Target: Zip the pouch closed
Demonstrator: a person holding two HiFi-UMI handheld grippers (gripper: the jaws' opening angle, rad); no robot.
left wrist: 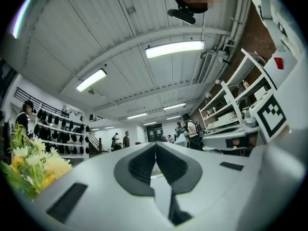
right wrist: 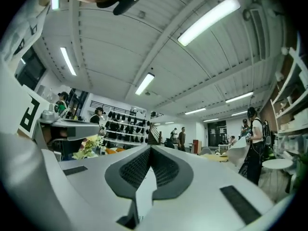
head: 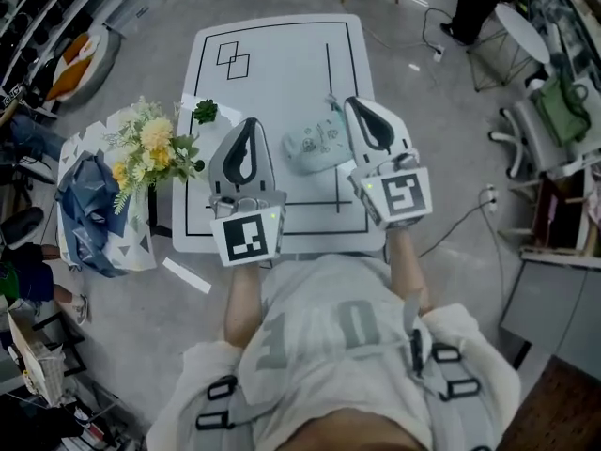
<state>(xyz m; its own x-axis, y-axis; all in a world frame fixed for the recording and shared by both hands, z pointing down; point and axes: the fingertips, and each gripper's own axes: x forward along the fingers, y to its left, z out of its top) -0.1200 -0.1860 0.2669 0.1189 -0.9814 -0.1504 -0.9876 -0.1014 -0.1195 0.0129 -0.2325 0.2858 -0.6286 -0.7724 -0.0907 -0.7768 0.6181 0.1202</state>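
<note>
2 claws hovering shut over the pouch
The left claw [left wrist: 155, 147] and the right claw [right wrist: 150, 149] are each holding their jaws pressed together with nothing between them, pointing out level across the room. The pale printed fabric pouch [head: 315, 145] is lying on the white rectangular surface [head: 272, 64] with black lines, showing between the 2 raised claws.

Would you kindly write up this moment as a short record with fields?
Left tongs: shut, nothing between them, aimed out into the room
Right tongs: shut, empty, aimed out into the room
Pouch: lying on the white table, held by neither
Closed yet: too small to tell
Nearby: flowers to the table's left
</note>
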